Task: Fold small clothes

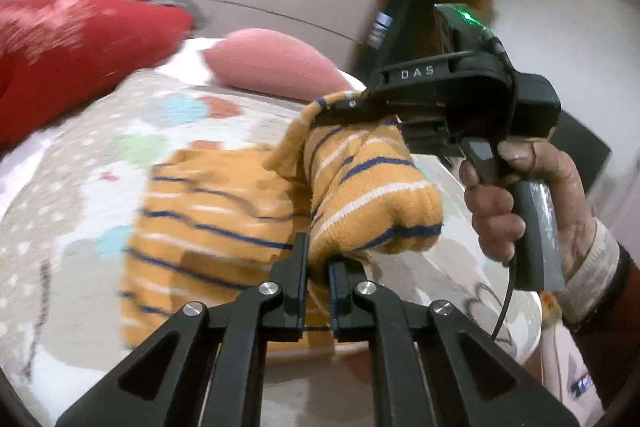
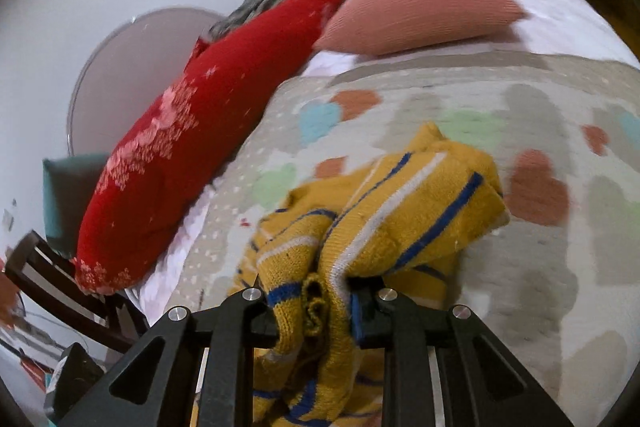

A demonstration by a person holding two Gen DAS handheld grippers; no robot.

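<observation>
Striped sweater (image 1: 224,211) over heart-print bedspread (image 1: 80,155): left gripper (image 1: 318,279) and right gripper (image 2: 316,303) both pinch its knit.

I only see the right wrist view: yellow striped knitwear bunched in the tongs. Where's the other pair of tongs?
Observer: The left tongs grip the same yellow striped sweater at a cuffed end.
Operator: Who holds my tongs?
Observer: A bare hand holds the handle of the right tongs, which pinch the sweater's edge.
Operator: Any lights?
Observer: A green light glows on top of that device.
</observation>
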